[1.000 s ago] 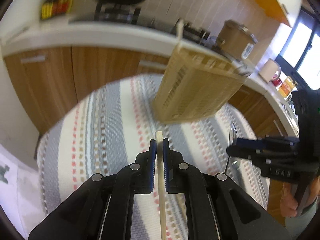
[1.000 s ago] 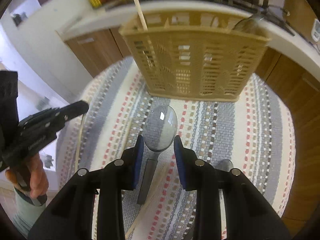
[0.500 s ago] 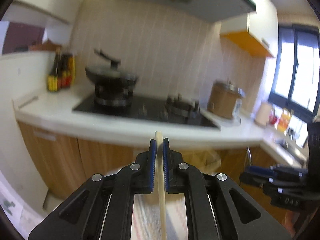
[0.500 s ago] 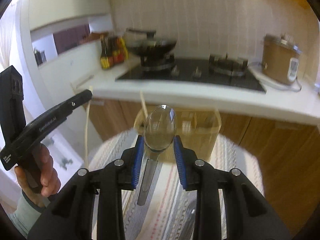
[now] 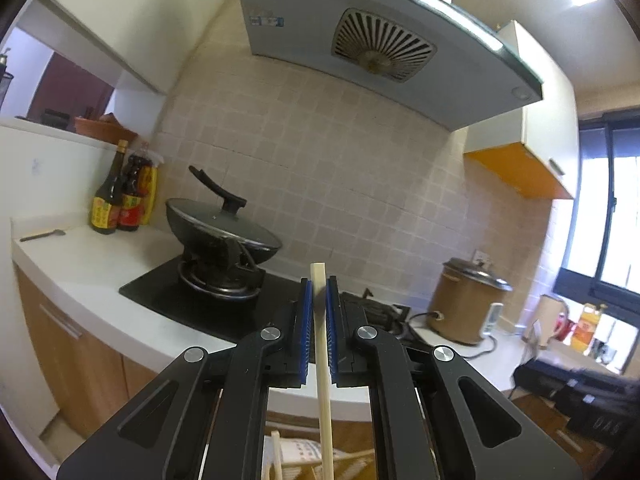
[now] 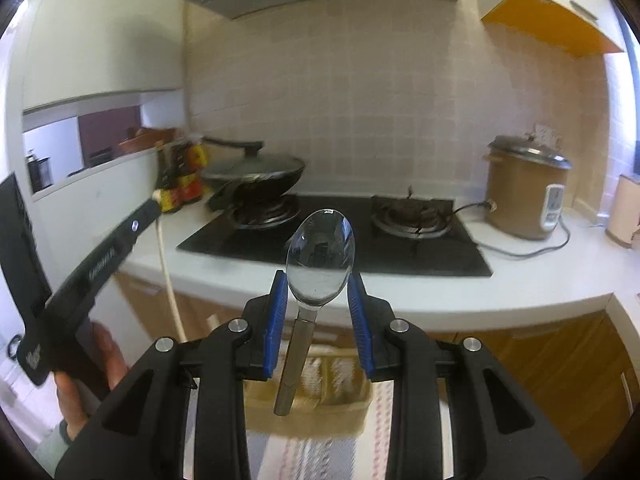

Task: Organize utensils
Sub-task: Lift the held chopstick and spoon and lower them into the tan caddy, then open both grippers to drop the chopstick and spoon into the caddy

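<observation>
Spoon pinched in right gripper, chopstick clamped in left gripper, above basket; tilted spoon may slip, miss compartment.

I count one chopstick pinched in my left gripper, and a second chopstick standing in the one basket below. My right gripper carries one spoon. That makes two grippers. On the counter I see one hob with two burners, one lidded wok, one rice cooker and about three sauce bottles, though they overlap. Overhead hangs one hood. One striped cloth lies under the basket.
</observation>
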